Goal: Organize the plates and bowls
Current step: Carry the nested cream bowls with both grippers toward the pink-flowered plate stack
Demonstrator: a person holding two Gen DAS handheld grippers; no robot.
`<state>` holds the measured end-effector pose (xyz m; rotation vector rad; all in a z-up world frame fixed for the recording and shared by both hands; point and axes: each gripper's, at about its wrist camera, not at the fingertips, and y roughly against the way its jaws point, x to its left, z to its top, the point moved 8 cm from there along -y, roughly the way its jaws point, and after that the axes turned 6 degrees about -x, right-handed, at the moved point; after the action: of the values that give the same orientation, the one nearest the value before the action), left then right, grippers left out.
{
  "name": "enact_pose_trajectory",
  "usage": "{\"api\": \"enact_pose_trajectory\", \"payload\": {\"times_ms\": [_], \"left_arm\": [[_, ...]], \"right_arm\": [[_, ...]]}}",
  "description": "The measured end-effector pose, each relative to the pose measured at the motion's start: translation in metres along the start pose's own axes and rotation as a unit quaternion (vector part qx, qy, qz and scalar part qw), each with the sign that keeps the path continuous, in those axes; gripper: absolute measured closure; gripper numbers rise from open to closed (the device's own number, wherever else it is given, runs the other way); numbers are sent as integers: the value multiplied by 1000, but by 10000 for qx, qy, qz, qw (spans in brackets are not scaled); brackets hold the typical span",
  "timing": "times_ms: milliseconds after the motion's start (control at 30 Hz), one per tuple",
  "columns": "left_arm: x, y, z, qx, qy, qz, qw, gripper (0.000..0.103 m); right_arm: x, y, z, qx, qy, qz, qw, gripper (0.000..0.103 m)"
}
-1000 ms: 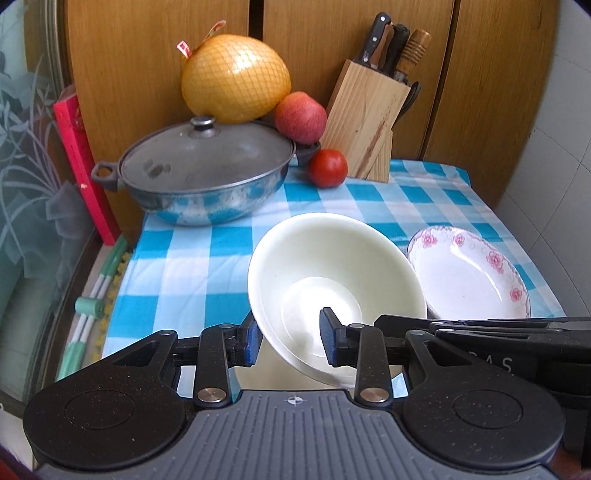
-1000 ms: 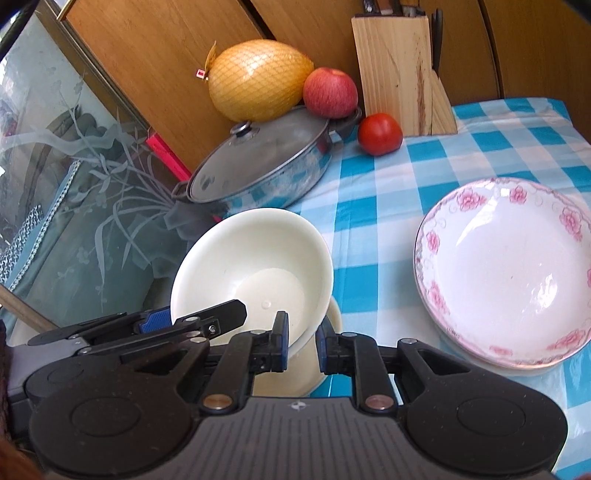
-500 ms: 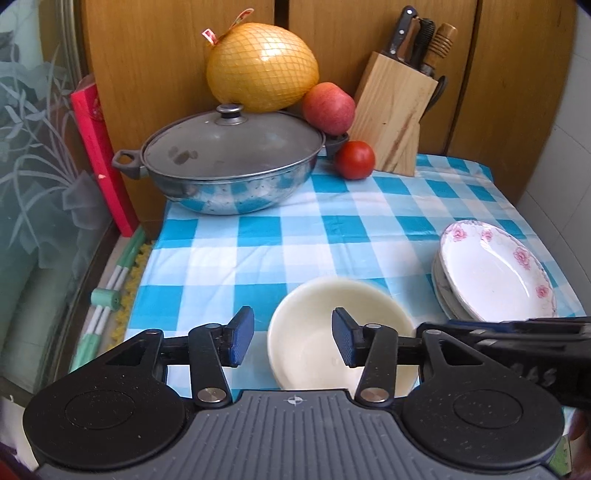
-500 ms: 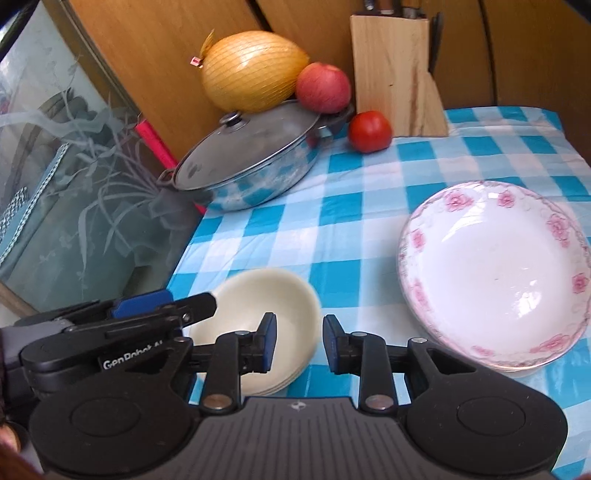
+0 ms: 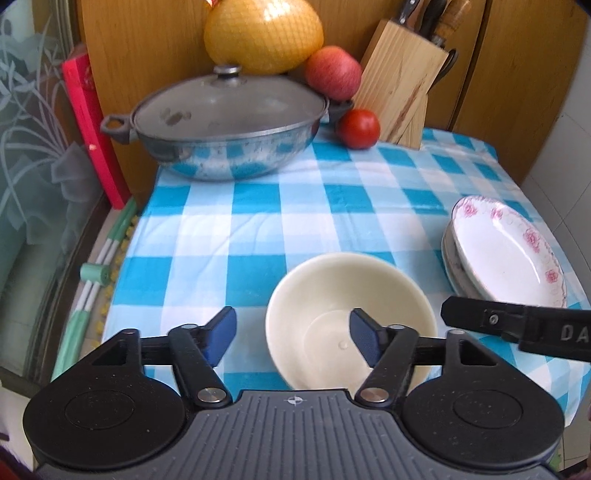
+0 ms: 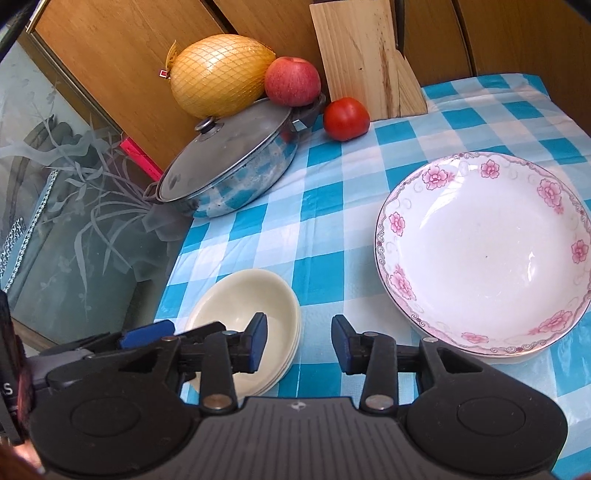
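A stack of cream bowls [image 5: 343, 295] [image 6: 243, 306] rests on the checked cloth near the front edge. My left gripper [image 5: 293, 338] straddles the stack's left rim, one pad inside and one outside. Its jaws are opening and neither pad presses the rim. My right gripper [image 6: 299, 343] stands at the stack's right rim, also opening, with its pads off the bowl. It shows as a black arm [image 5: 517, 328] in the left wrist view. A stack of pink-flowered plates [image 5: 506, 251] [image 6: 484, 254] lies to the right of the bowls.
A lidded steel pot [image 5: 221, 125] stands at the back left, with a netted pomelo [image 5: 264, 33] and an apple [image 5: 332, 72] behind it. A tomato [image 5: 358, 127] sits by the knife block [image 5: 402, 77]. A red board [image 5: 92, 129] leans beside a frosted glass panel [image 6: 55, 221].
The top cream bowl, held tilted in both grippers a second ago, has come down into the stack on the cloth. Both pairs of jaws have spread off its rim.
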<state>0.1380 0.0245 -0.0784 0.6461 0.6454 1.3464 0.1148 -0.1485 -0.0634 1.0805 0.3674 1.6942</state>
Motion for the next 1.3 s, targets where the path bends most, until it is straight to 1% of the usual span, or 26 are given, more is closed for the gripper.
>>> {"api": "enact_pose_trajectory", "payload": {"times_ms": [100,167,433,500,600,667,800,967,1033,1133,1233,1267,1300], "left_arm": [[1,-3,-3,124,122,-122,9998,26],[2,-5,-3,147,147,-87,9997,24],[3,-9,-5,144,86,45,9998,25],[3,-10,-5,159,73,23,9998,25],[4,-11,-6,195,95,12,9998,29],[5,-13,-7,232,92,28,9997,35],[5,-16,-9,298,56,67,9995,36],[2,-15,-10,234,-121,147,9995,36],[1,-15,-10,231,-170,194,9994,38],[1,-17,-11,264,-209,198,9992,42],[1,-18,-12,300,-210,177,9992,42],[2,-18,-12,313,-206,167,9992,44],[2,-19,-13,327,-196,162,9991,45]], "right_arm": [[-1,-4,-3,11,-39,-42,10000,64],[0,-8,-5,48,-51,-63,10000,64],[1,-16,-6,58,-14,-118,9999,64],[2,-19,-8,106,10,-132,9999,64],[3,-23,-9,147,7,-123,9998,64],[4,-25,-9,139,35,-151,9998,64],[4,-32,-12,221,27,-190,9996,64],[7,-35,-14,229,143,-229,9994,64],[7,-37,-15,252,184,-251,9992,65],[6,-41,-19,338,185,-247,9990,67],[7,-45,-21,406,220,-253,9986,71],[7,-46,-22,421,234,-243,9985,72],[8,-46,-22,434,240,-224,9985,76]]}}
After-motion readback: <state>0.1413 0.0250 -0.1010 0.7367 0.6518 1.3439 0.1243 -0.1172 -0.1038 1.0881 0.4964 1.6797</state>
